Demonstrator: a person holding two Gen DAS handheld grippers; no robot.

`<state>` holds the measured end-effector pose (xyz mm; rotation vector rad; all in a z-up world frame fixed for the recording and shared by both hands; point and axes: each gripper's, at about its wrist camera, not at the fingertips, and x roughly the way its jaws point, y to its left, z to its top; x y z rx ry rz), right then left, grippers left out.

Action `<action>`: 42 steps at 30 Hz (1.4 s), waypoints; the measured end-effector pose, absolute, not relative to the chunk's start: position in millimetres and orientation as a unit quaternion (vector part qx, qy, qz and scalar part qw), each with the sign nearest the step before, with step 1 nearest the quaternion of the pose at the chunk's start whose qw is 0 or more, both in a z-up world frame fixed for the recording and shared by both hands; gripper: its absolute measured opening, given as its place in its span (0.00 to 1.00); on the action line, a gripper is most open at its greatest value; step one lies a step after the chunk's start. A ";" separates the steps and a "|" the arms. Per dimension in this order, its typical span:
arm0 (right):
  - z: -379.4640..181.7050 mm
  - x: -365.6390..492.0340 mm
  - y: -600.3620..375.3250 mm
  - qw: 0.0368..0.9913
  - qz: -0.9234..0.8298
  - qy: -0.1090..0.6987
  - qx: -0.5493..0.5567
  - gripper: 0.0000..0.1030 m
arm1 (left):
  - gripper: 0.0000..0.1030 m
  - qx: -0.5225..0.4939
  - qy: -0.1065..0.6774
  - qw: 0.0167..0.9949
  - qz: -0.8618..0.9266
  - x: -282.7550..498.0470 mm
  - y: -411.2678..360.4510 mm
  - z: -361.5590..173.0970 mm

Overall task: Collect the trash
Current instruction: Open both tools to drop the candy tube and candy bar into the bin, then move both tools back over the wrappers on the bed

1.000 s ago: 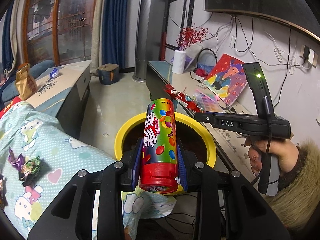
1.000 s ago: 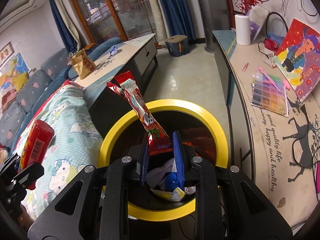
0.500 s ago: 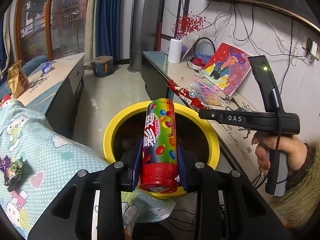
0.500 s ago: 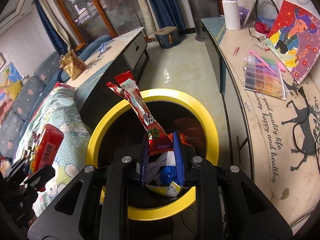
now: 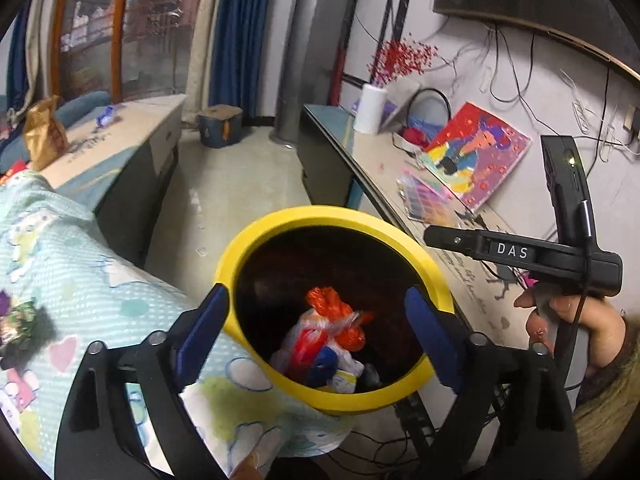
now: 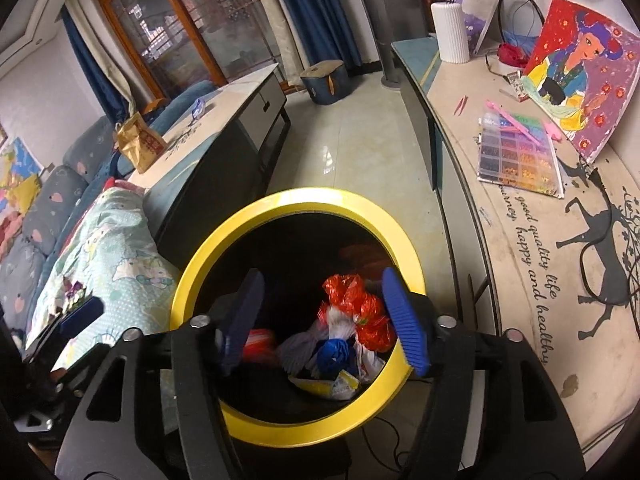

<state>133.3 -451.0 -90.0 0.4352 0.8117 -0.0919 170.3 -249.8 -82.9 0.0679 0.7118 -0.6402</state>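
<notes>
Both my grippers, left (image 5: pixel 316 336) and right (image 6: pixel 320 316), have just opened empty; candy tube and wrapper are gone from them, yellow bin (image 6: pixel 208 264) below, between sofa blanket (image 5: pixel 80 288) and sideboard (image 6: pixel 520 240).

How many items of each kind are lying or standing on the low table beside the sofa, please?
brown paper bag: 1
blue wrapper: 1
Total: 2
</notes>
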 end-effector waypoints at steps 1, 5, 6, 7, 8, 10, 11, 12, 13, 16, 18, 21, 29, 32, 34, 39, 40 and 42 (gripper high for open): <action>-87.4 133.5 -448.6 0.897 -0.044 0.389 0.206 0.54 | 0.93 0.031 0.340 0.889 -0.305 168.9 -247.2 -81.2; -75.5 133.0 -438.5 0.906 -0.042 0.373 0.195 0.67 | 0.94 0.021 0.331 0.901 -0.281 161.9 -230.2 -71.8; -73.1 132.9 -435.9 0.907 -0.037 0.371 0.196 0.68 | 0.94 0.018 0.328 0.903 -0.278 159.9 -226.9 -69.2; -71.4 133.2 -434.1 0.908 -0.033 0.370 0.196 0.68 | 0.94 0.014 0.324 0.906 -0.273 157.4 -222.3 -66.1; -69.4 133.3 -431.6 0.908 -0.030 0.370 0.196 0.69 | 0.94 0.012 0.321 0.907 -0.271 155.6 -219.0 -63.9; -63.6 132.0 -424.9 0.911 -0.023 0.364 0.194 0.71 | 0.94 0.011 0.313 0.913 -0.262 150.6 -209.3 -59.0; -60.4 130.9 -420.5 0.913 -0.019 0.360 0.191 0.72 | 0.94 0.009 0.308 0.917 -0.255 147.5 -203.4 -56.1; -56.4 130.1 -416.1 0.916 -0.015 0.356 0.185 0.73 | 0.94 0.008 0.306 0.919 -0.249 145.5 -198.6 -53.9; -52.6 129.4 -412.4 0.919 -0.011 0.352 0.179 0.74 | 0.94 0.006 0.304 0.921 -0.242 143.5 -193.7 -51.9; -41.0 127.5 -398.6 0.926 0.006 0.339 0.167 0.75 | 0.94 0.002 0.296 0.928 -0.226 139.3 -179.4 -45.2; -34.6 127.3 -390.1 0.928 0.018 0.335 0.161 0.76 | 0.94 0.001 0.289 0.932 -0.217 136.5 -171.1 -39.4; -26.1 125.5 -373.8 0.933 0.034 0.328 0.142 0.77 | 0.94 -0.005 0.279 0.939 -0.203 132.7 -158.2 -30.4; -15.1 121.6 -340.2 0.936 0.075 0.322 0.117 0.77 | 0.94 -0.022 0.260 0.952 -0.159 126.7 -119.9 -16.5; -12.9 118.6 -326.2 0.937 0.092 0.319 0.111 0.77 | 0.94 -0.030 0.256 0.956 -0.142 124.2 -105.6 -12.7; -12.1 117.8 -316.3 0.936 0.106 0.319 0.108 0.77 | 0.94 -0.036 0.252 0.958 -0.132 123.4 -96.3 -9.8; -8.4 111.9 -286.4 0.934 0.149 0.312 0.092 0.77 | 0.94 -0.044 0.247 0.962 -0.110 122.2 -79.0 -6.4; -7.4 110.6 -278.8 0.933 0.159 0.311 0.087 0.77 | 0.94 -0.046 0.246 0.962 -0.104 122.0 -74.1 -6.1; -6.5 109.0 -267.9 0.931 0.172 0.311 0.080 0.77 | 0.94 -0.050 0.245 0.963 -0.097 122.2 -65.2 -4.9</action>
